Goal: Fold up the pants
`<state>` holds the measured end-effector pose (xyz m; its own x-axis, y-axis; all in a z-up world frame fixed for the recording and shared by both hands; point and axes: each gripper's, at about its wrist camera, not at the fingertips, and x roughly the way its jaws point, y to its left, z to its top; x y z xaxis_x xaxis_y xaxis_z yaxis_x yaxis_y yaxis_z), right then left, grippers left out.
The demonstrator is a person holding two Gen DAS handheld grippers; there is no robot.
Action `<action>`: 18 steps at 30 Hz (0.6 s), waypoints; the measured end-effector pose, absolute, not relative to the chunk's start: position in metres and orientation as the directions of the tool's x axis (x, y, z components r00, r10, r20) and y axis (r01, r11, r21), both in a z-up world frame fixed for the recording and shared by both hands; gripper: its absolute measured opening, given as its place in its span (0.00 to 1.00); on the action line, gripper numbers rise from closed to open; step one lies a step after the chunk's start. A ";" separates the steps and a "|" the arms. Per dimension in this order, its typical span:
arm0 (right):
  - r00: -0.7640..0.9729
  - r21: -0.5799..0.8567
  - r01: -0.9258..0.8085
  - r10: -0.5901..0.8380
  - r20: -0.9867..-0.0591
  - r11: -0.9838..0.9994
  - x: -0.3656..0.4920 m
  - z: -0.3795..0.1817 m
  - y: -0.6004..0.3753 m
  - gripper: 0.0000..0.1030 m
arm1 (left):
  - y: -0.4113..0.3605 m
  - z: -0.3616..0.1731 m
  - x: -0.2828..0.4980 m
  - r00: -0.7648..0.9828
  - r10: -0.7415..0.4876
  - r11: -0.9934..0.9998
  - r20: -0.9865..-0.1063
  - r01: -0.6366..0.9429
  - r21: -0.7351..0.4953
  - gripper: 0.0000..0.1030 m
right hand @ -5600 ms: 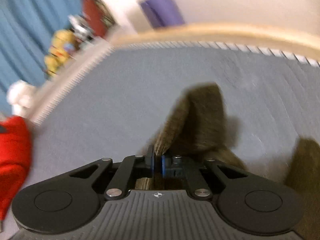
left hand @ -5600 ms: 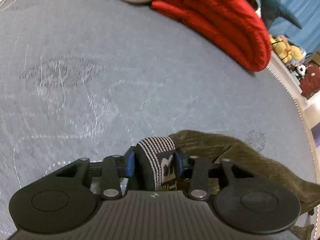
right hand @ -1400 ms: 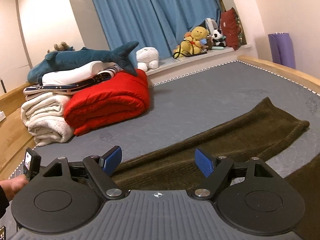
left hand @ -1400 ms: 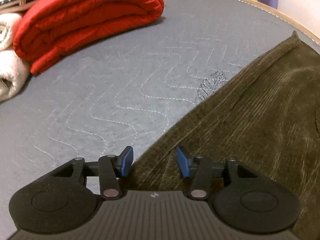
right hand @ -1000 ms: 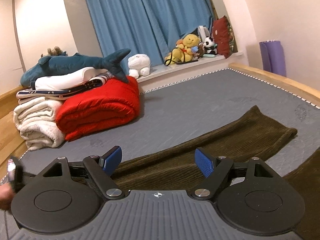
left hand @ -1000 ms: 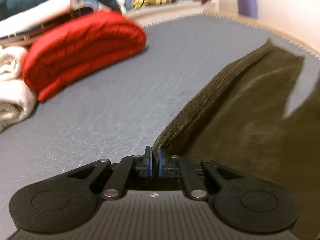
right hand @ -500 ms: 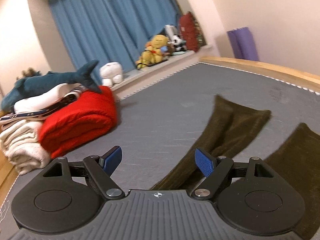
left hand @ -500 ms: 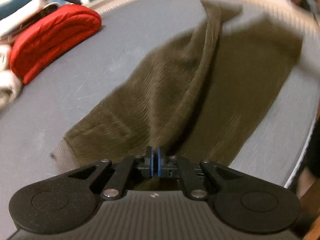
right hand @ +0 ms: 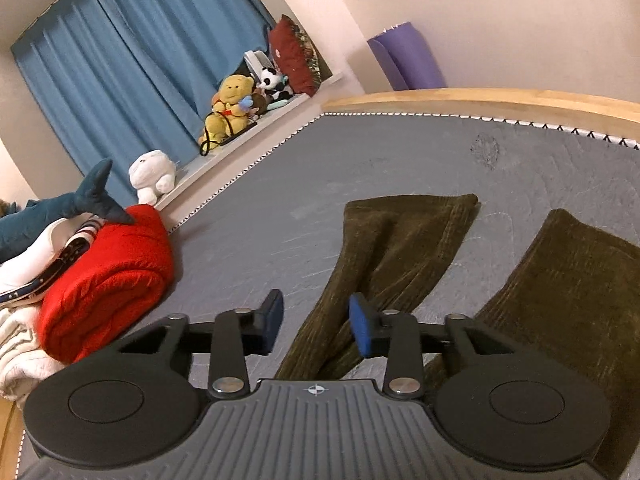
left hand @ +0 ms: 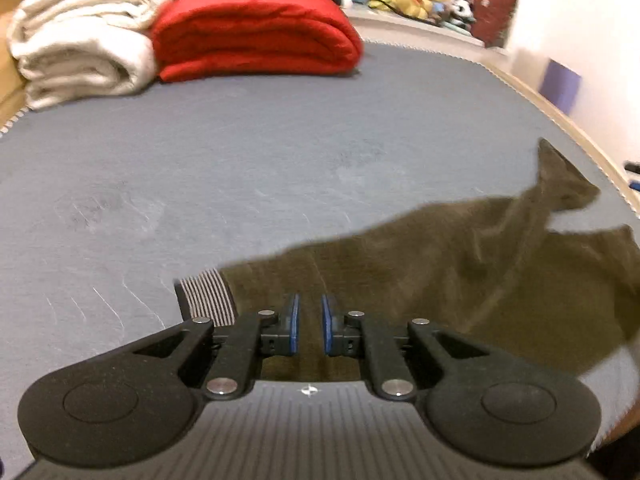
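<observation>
Left tongs opening, blue pads a narrow gap apart above the pants, not pressing the cloth. Striped waistband at 10 o'clock of them. Right tongs closing, pads still apart, one pant leg seen through the gap, unpinched. Second leg at 3 o'clock. Pants spread flat on the grey bed. Red blanket and white towels at 11 o'clock, far side.

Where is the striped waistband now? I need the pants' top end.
Left wrist view: the striped waistband lies on the grey mattress, just left of the left gripper, ending the olive pants.
</observation>
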<state>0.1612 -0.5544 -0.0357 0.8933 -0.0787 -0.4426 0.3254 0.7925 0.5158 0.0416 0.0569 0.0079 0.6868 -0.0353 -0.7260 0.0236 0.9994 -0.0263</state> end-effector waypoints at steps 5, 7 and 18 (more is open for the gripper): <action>0.874 0.541 0.323 -0.026 -0.485 0.777 0.186 -0.057 -0.558 0.36 | 0.066 -0.029 0.068 0.590 -0.081 0.991 -0.804 -0.041 -0.130 0.25; 0.865 0.549 0.311 0.008 -0.501 0.776 0.197 -0.065 -0.555 0.36 | 0.064 -0.036 0.075 0.572 -0.062 0.992 -0.818 -0.053 -0.113 0.25; 0.798 0.514 0.264 0.115 -0.592 0.816 0.265 -0.104 -0.509 0.57 | 0.061 -0.030 0.078 0.591 -0.091 0.991 -0.801 -0.028 -0.133 0.27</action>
<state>0.2645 -0.5093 -0.1037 0.7976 0.1152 -0.5921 0.2638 0.8162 0.5141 0.0781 0.0614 -0.0304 0.5912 -0.0909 -0.8014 -0.0277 0.9908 -0.1328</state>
